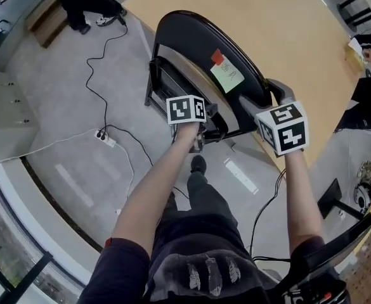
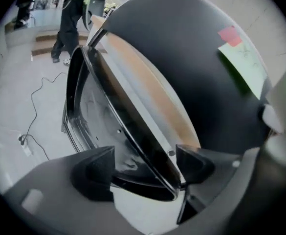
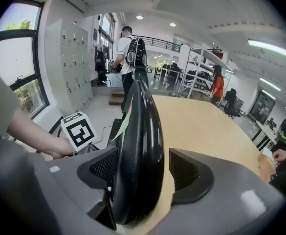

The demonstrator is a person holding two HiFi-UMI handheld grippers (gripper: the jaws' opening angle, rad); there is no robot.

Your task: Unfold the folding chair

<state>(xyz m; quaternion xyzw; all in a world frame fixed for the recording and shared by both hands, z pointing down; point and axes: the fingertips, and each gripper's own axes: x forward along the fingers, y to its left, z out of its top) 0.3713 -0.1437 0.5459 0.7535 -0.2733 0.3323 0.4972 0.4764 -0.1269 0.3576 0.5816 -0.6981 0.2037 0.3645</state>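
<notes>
A folded black chair (image 1: 198,43) leans upright against a round wooden table (image 1: 286,24). Its backrest (image 2: 191,67) carries a green note (image 1: 227,73) and a red one (image 1: 217,57). My left gripper (image 1: 202,132) is at the chair's near side, low down. In the left gripper view it (image 2: 143,168) stands open, with the thin rim of the folded seat (image 2: 133,131) running between the jaws, close to the right one. My right gripper (image 1: 275,94) is at the backrest's right edge. Its jaws (image 3: 140,168) straddle the glossy backrest (image 3: 143,131) edge-on and stand open, with a gap on the right side.
A white power strip (image 1: 106,139) and black cables lie on the grey floor left of the chair. My own legs and a shoe (image 1: 198,164) are just below it. A second dark chair (image 1: 337,246) is at the lower right. People stand beyond (image 3: 128,48).
</notes>
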